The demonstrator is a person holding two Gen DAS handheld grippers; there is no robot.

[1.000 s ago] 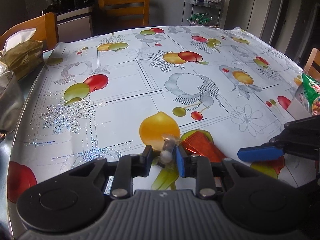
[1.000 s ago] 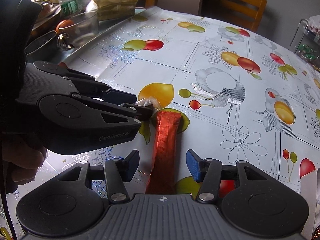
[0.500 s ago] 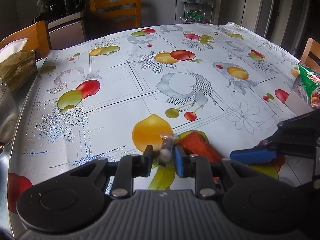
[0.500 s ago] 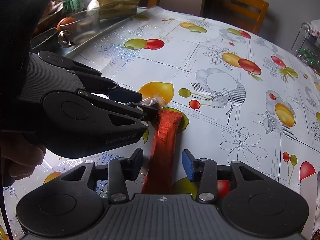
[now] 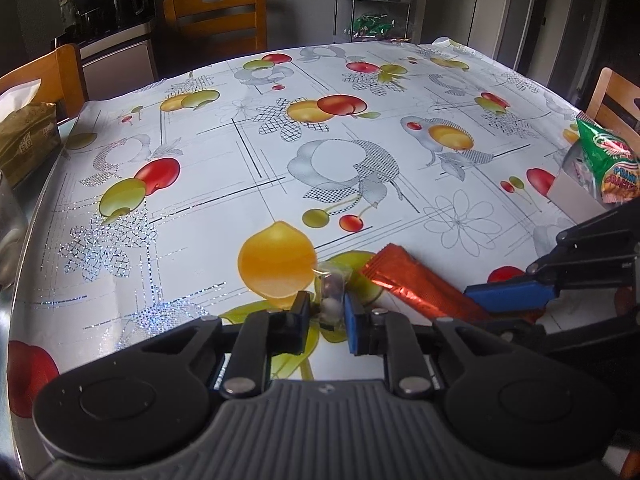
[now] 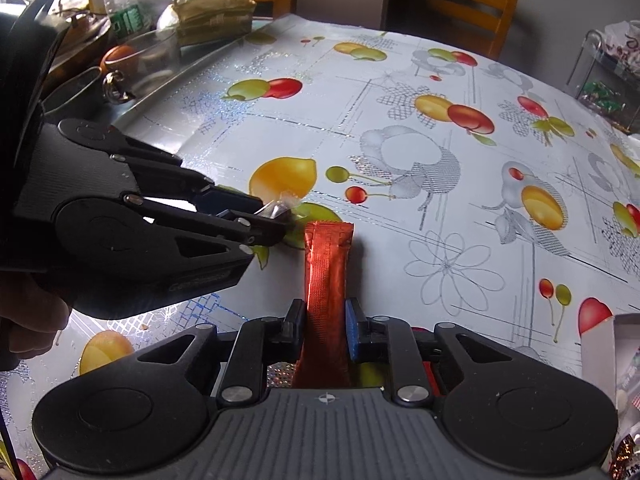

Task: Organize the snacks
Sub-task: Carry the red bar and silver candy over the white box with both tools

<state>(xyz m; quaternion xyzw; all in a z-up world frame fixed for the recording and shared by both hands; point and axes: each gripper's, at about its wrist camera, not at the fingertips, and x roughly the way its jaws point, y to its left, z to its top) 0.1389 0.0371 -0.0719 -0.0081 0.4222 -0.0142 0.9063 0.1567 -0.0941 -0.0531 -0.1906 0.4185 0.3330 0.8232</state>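
Note:
My left gripper (image 5: 326, 314) is shut on a small clear candy packet (image 5: 331, 296) with pale and dark sweets inside, held just above the fruit-print tablecloth (image 5: 280, 152). In the right wrist view the left gripper (image 6: 276, 220) comes in from the left with the clear packet (image 6: 280, 208) at its tip. My right gripper (image 6: 323, 326) is shut on a long red foil snack stick (image 6: 326, 264), which points away across the cloth. The red stick (image 5: 416, 284) also shows in the left wrist view, with the right gripper's blue finger (image 5: 508, 296) over its near end.
A white box (image 5: 572, 200) with a green prawn-cracker bag (image 5: 608, 160) stands at the right edge; its corner shows in the right wrist view (image 6: 600, 344). A tissue pack (image 6: 212, 12), glass bowl (image 6: 148, 64), bottle and pots crowd the left side. Wooden chairs (image 5: 216, 16) ring the table.
My right gripper has closed its fingers onto the red stick, which lay between open fingers before. The left gripper keeps its hold on the clear packet and has lifted slightly.

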